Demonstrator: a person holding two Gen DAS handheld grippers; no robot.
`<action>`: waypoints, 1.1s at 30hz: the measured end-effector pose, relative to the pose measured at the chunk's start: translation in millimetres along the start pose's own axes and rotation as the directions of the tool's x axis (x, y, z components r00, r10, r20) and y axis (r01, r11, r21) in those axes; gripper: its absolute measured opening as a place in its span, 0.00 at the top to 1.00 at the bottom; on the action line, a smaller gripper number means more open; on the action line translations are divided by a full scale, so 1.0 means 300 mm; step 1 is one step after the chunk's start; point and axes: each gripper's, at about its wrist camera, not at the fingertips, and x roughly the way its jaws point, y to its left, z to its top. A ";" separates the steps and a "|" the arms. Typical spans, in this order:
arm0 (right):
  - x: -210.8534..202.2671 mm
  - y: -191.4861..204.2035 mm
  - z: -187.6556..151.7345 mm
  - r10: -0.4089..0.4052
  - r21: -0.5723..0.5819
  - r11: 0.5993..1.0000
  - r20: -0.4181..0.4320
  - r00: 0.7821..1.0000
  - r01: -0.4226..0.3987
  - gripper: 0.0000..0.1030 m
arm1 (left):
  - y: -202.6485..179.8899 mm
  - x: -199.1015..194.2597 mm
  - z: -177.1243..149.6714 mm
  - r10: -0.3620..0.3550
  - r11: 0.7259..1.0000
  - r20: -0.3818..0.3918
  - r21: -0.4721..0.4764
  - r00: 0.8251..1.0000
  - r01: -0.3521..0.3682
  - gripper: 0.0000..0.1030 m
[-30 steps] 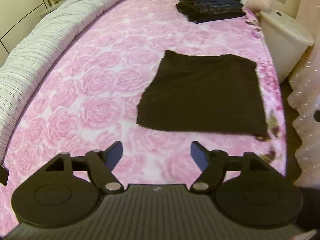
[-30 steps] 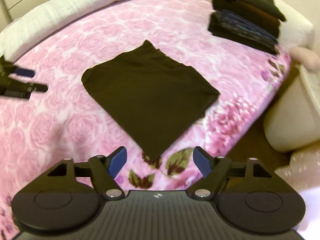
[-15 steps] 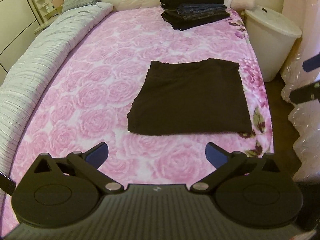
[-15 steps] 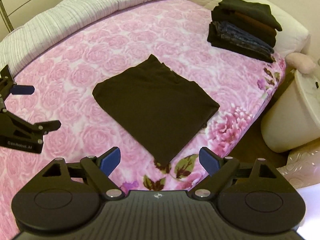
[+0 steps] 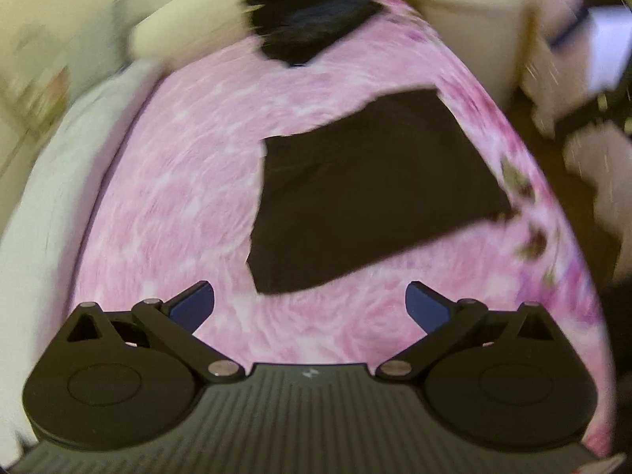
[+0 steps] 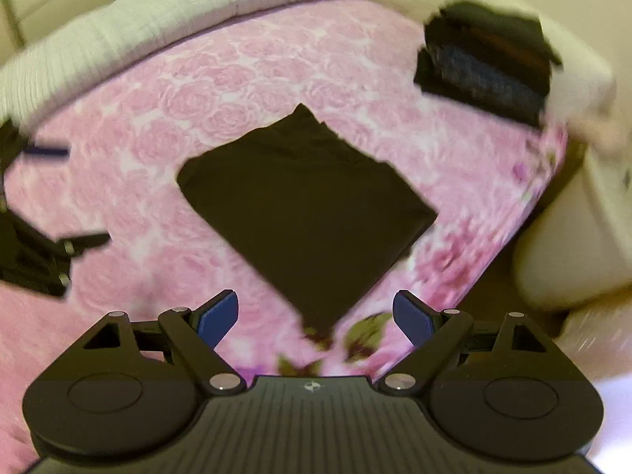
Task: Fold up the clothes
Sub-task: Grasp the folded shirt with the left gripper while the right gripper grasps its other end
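A dark garment (image 6: 304,213) is lying flat on the pink rose bedspread (image 6: 221,91), already folded down to a tidy four-sided packet. It is sitting toward the right side of the bed, one corner reaching almost to the mattress edge where the leaf print shows. At the far end, by the headboard, a stack of folded clothes (image 6: 486,67) is waiting, several dark pieces piled up. So I am judging the work to be well along: a pile is done, and this piece looks either finished or one fold short, with carrying it to the stack likely remaining.

The left gripper (image 5: 310,306) is hovering over bare bedspread just near the garment's near-left corner, its blue pads spread wide and nothing between them. The right gripper (image 6: 316,316) is hanging above the garment's near corner, likewise spread wide and holding nothing; from its view the left tool is showing at the left edge, well apart from the cloth.

For room, the whole left half of the bed is lying free as far as the rolled white quilt (image 6: 158,12). The right side is tighter: the mattress is dropping off to the floor there, with a pale round bin (image 5: 470,27) standing just beside the bed. The left view is blurred, so finer edges there are hard to read.
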 end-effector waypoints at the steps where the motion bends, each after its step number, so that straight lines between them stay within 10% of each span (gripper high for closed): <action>1: 0.013 0.019 -0.015 -0.025 -0.067 0.997 0.017 1.000 0.026 0.16 | -0.019 0.041 -0.009 -0.005 0.997 0.008 0.078 1.000 0.005 0.03; 10: 0.370 0.216 -0.194 -0.051 -0.513 0.852 0.121 0.991 0.106 0.37 | -0.137 0.459 -0.103 -0.003 0.872 0.067 0.489 0.998 -0.030 0.18; 19: 0.675 0.288 -0.211 -0.104 -0.491 0.849 0.208 0.973 0.196 0.38 | -0.165 0.580 -0.102 -0.052 0.836 0.216 0.544 0.975 -0.076 0.15; 30: 0.694 0.192 -0.253 -0.238 -0.543 0.766 0.258 0.936 0.345 0.40 | -0.038 0.667 -0.141 0.022 0.693 0.238 0.696 0.971 -0.187 0.20; 33: 0.718 0.217 -0.241 -0.266 -0.570 0.730 0.270 0.925 0.377 0.40 | -0.071 0.679 -0.151 0.014 0.615 0.258 0.759 0.966 -0.211 0.27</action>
